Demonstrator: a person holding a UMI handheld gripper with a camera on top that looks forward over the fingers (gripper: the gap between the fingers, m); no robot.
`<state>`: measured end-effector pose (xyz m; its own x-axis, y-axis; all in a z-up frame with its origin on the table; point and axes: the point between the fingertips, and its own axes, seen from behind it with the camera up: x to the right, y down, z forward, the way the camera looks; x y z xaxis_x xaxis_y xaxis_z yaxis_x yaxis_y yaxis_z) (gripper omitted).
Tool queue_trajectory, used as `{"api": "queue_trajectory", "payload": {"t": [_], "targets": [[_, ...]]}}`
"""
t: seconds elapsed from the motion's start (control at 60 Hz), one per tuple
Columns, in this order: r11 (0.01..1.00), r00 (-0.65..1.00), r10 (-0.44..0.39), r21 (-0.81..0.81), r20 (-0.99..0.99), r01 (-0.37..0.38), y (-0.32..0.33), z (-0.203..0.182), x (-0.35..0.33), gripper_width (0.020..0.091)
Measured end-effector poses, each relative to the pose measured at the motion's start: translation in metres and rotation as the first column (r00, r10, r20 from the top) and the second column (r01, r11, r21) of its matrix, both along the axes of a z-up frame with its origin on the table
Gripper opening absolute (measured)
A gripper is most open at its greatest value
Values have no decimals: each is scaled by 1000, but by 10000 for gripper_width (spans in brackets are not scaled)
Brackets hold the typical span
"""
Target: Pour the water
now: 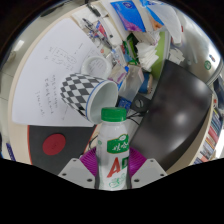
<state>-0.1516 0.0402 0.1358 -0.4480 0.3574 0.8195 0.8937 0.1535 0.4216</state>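
Both fingers of my tongs (pixel 113 168) squeeze the bottle (pixel 114 150), held upright just short of the checkered mug (pixel 84 93). It looks light, smooth, maybe slippery; I'd grip its middle.

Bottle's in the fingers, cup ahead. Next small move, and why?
Probably carry the bottle forward and up toward the checkered cup. The gripper looks shut on the bottle, which stands upright with its green cap still on, and the cup lies on its side, so neither is ready for pouring yet.
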Motion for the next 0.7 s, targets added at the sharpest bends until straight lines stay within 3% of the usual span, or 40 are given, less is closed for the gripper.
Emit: {"api": "queue_trajectory", "payload": {"t": [0.15,0.35,0.45,0.583,0.7], "targets": [[999,996,-22,-24,-91,20,-8,5,-1,359],[987,834,-155,-109,-529,114,-30,49,6,360],[966,634,-256,-179,-729,185,-35,65,29,360],[920,233,-356,-295,-905,259,-37,62,62,360],[887,-123,-374,-393,-919,242,-25,50,93,359]]}}
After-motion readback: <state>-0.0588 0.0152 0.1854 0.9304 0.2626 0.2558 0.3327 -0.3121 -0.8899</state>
